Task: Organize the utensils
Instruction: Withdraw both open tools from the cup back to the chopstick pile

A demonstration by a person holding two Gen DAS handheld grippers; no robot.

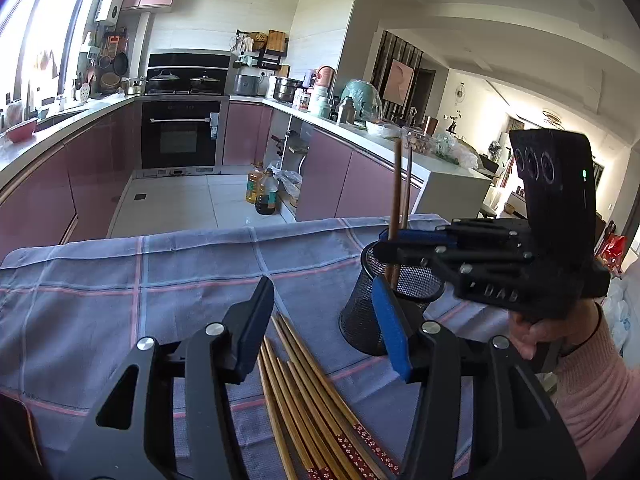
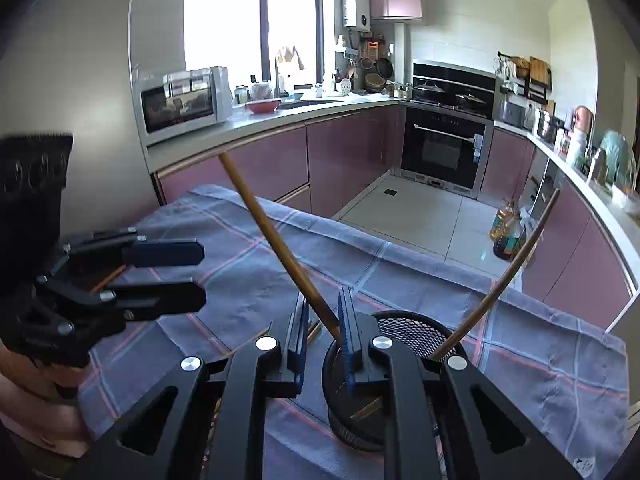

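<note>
While my left gripper tips gently downward over the table, its jaws stand about half apart with nothing between the pads. The loose chopsticks lie flat on the checked cloth right under that gap, fanned toward me. Just beyond my right-hand pad stands the black mesh cup.

My right gripper also slants down, its jaws hovering over the near rim of the cup, my hand and pink sleeve behind it. These jaws are drawn almost together, leaving only a slit. One upright chopstick passes through that slit, resting against the right-hand pad; whether it is pinched I cannot tell. A second chopstick leans out of the cup, away to the right of the jaws.

Ahead of both jaws the cloth runs bare to the table's far edge, where it drops to the kitchen floor. Left of my left jaws the cloth is bare too.
</note>
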